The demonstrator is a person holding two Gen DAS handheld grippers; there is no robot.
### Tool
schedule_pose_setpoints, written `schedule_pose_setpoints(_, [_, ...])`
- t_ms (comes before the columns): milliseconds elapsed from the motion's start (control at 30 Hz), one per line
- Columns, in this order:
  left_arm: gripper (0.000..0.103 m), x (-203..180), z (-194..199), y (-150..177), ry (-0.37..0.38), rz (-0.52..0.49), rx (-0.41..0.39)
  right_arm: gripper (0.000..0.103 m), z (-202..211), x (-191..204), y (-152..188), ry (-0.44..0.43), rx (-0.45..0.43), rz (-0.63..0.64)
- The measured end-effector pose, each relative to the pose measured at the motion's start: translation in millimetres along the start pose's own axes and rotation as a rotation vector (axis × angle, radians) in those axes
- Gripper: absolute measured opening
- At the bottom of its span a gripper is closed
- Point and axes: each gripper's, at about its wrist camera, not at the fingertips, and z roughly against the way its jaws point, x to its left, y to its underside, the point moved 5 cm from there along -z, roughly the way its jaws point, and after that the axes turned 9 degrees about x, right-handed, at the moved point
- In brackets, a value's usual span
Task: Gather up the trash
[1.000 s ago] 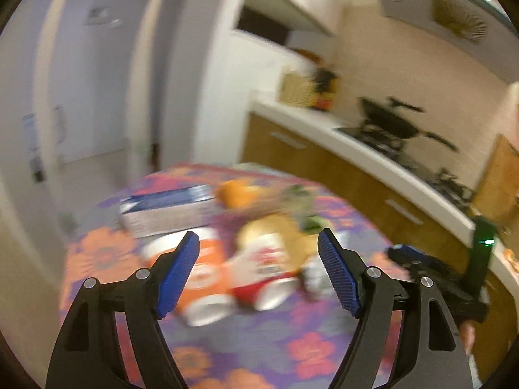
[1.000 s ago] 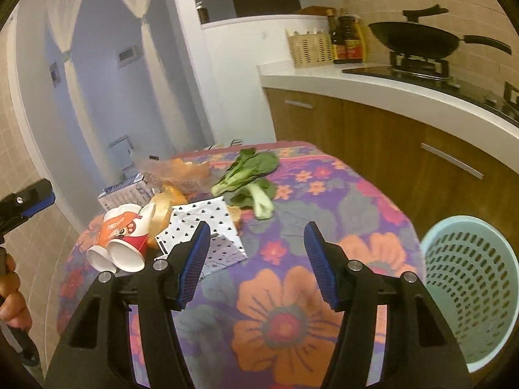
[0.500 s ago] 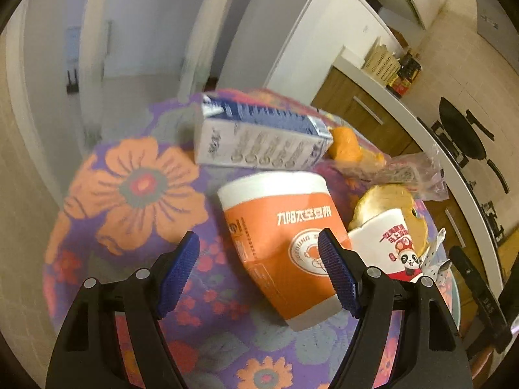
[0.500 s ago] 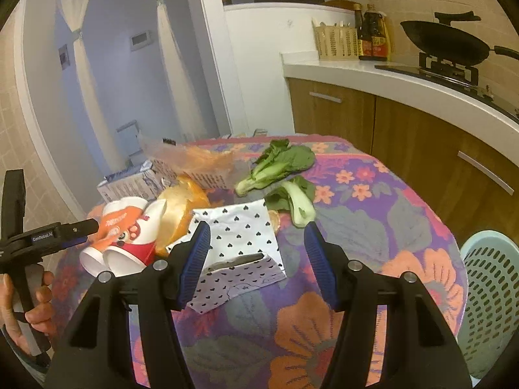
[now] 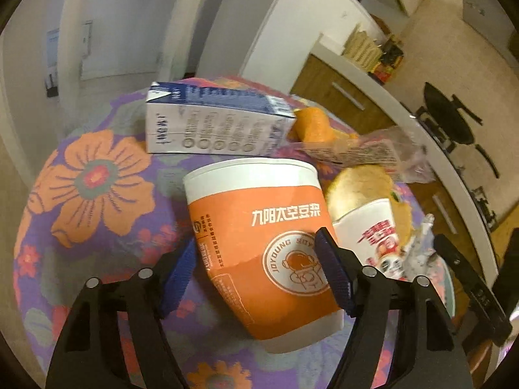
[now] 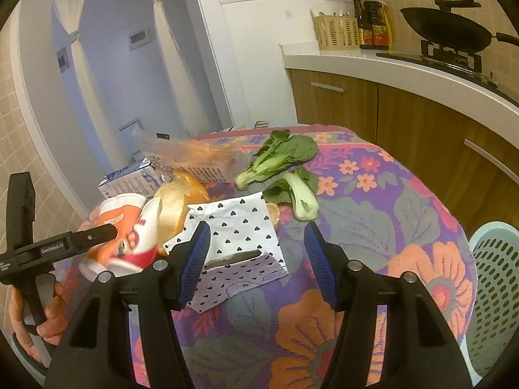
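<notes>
Orange paper cup (image 5: pixel 266 243) on side w/ white rim; left claw (image 5: pixel 259 275) closing round it, maybe touching.

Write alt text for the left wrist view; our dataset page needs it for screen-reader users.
The left gripper is closing around an orange paper cup lying on its side on a floral tablecloth. Behind it lie a milk carton, a red-and-white cup and a plastic wrapper.

The left gripper (image 5: pixel 259 269) comes down low and close to the table (image 5: pixel 94 175). Now the orange cup (image 5: pixel 259 243) lies on its side right between its blue pads, and the jaws are closing on it. The right gripper (image 6: pixel 256 259) slides nearer to the heart-dotted paper bag (image 6: pixel 240 227).
</notes>
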Motion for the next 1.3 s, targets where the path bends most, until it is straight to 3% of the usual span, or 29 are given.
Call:
schedule_pose_setpoints(200, [0.050, -15, 19, 11, 0.099, -0.045, -0.041, 0.056, 2, 3, 1, -0.004, -0.015, 0.014])
schedule_pose_setpoints(367, [0.050, -26, 32, 24, 0.195, -0.078, -0.073, 0.056, 4, 4, 2, -0.010, -0.021, 0.014])
schedule_pose_setpoints(533, [0.053, -35, 24, 36, 0.139, -0.136, -0.045, 0.059, 6, 9, 3, 0.001, -0.029, 0.037])
schedule_pose_setpoints(867, [0.064, -40, 16, 34, 0.127, -0.150, -0.028, 0.061, 9, 8, 4, -0.017, -0.035, 0.035])
schedule_pose_setpoints(967, [0.067, -37, 16, 34, 0.132, -0.143, -0.016, 0.073, 10, 8, 5, -0.031, -0.029, 0.041])
schedule_pose_setpoints(1033, [0.067, -39, 20, 35, 0.154, -0.155, -0.011, 0.075, 11, 6, 7, -0.044, -0.013, 0.035])
schedule_pose_setpoints(1100, [0.077, -41, 27, 38, 0.157, -0.177, -0.014, 0.075, 14, 3, 12, -0.067, 0.003, 0.016])
schedule_pose_setpoints(1300, [0.081, -56, 27, 43, 0.092, -0.256, -0.021, 0.079, 7, 13, 31, -0.103, 0.120, 0.012])
